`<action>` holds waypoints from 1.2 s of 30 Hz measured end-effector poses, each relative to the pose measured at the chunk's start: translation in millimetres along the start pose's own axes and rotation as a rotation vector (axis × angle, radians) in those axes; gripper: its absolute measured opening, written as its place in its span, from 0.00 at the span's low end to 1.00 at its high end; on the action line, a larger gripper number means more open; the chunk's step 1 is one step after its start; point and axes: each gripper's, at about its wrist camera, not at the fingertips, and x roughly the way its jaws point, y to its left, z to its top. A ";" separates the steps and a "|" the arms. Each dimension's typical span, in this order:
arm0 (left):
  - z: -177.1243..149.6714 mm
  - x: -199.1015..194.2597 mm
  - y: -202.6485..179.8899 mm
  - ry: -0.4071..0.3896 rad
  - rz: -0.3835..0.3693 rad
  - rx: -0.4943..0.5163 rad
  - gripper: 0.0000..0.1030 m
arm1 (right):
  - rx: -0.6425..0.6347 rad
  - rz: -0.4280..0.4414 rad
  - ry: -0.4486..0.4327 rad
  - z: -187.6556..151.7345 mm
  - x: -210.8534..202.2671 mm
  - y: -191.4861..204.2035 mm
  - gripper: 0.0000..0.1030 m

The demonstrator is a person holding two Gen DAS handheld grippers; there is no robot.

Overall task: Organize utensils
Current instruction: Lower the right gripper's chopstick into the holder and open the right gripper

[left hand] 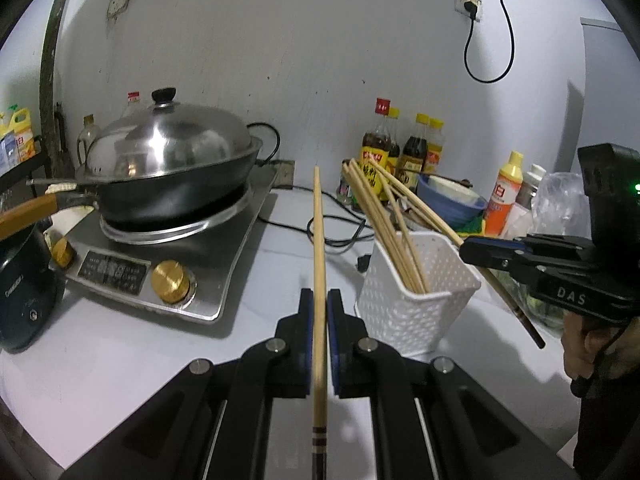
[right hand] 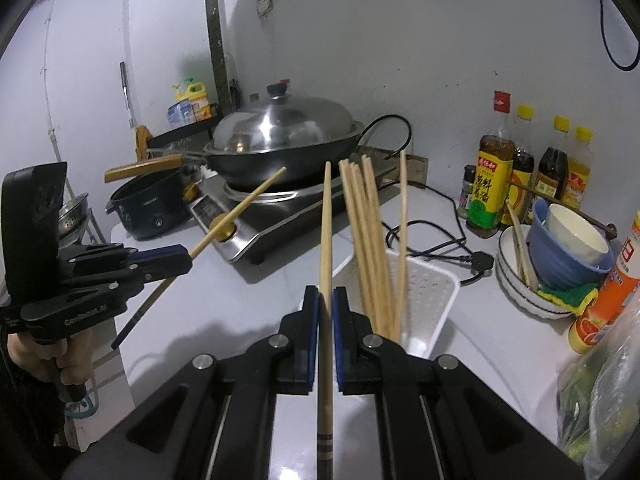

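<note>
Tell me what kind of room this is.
Most likely a home kitchen: a lidded wok on a countertop stove, sauce bottles against the wall, and stacked bowls beside them.

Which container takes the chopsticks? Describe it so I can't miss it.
Start at the wok on the stove. On the counter in front of it stands a white perforated basket, already holding chopsticks. Unlike the bowls nearby, it is square and full of holes.

A pale bench point(left hand: 280, 248) runs along a scuffed white wall point(left hand: 300, 60). A socket point(left hand: 468, 5) sits high on that wall, with a black cord point(left hand: 508, 28) looping below it. A dark vertical pipe point(right hand: 218, 36) rises near the bench's far left corner. The light is dim and cool.
</note>
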 end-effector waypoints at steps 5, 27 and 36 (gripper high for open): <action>11.8 0.8 -0.9 -0.025 -0.004 0.006 0.06 | 0.012 -0.009 -0.031 14.7 -1.1 -16.8 0.06; 26.6 31.1 39.5 -0.042 -0.048 -0.063 0.06 | 0.053 0.051 -0.057 74.5 66.3 -51.2 0.06; 24.2 35.6 48.8 -0.043 -0.057 -0.093 0.06 | -0.008 -0.018 0.016 55.9 98.4 -37.2 0.06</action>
